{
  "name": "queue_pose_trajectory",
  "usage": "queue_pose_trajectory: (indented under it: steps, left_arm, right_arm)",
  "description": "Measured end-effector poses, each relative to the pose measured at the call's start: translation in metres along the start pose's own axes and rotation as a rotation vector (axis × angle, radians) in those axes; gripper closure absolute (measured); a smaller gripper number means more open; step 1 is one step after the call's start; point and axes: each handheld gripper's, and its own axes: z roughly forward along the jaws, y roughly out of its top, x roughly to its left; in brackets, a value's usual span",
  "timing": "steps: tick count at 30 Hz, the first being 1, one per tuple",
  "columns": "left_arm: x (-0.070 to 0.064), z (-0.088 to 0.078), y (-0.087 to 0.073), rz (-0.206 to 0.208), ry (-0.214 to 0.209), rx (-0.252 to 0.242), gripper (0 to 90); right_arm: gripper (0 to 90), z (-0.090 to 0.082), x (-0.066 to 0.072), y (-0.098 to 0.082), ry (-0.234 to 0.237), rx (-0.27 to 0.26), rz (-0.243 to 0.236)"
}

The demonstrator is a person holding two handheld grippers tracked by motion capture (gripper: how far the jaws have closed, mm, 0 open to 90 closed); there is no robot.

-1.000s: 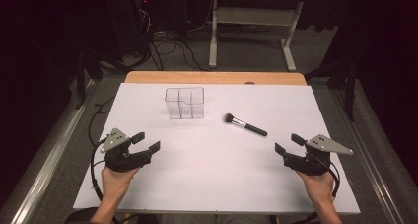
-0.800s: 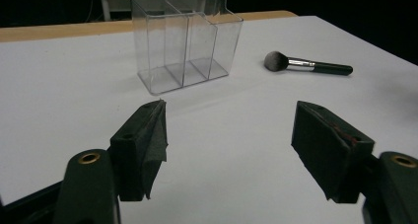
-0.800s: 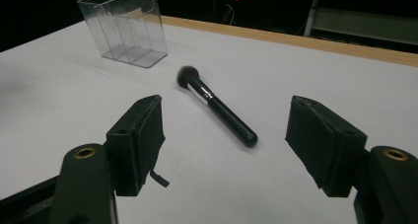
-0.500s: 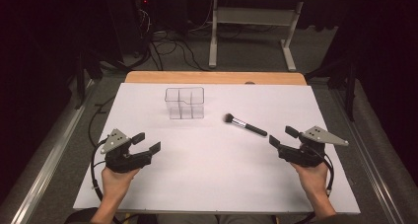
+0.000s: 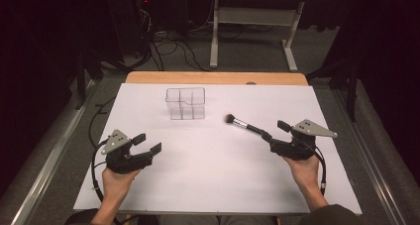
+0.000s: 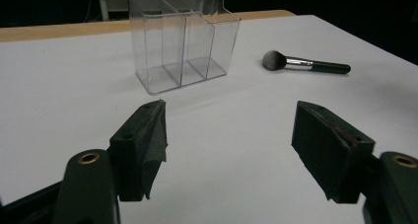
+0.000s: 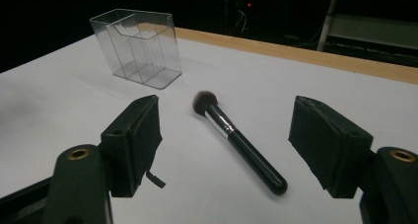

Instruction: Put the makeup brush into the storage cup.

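A makeup brush (image 7: 236, 140) lies flat on the white table sheet (image 5: 213, 180), straight ahead of the right gripper (image 5: 275, 134) and lined up between its spread jaws, bristle end pointing away. Beyond it, ahead and to that gripper's left, stands a clear plastic organizer (image 5: 185, 103) (three compartments, nothing in them). The left gripper (image 5: 147, 144), jaws parted and grasping nothing, rests well apart from both. Since a second ago the right gripper has moved forward to the brush handle's tip; the left has stayed put.
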Motion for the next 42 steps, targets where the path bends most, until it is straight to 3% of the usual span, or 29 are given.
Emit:
queue_pose_trajectory:
  steps: [42]
  left_arm:
    - [-0.001,0.003,-0.001,0.009,-0.007,0.017,29.5]
  right_arm:
    - [29.8,0.056,0.019,0.031,0.022,0.029,-0.037]
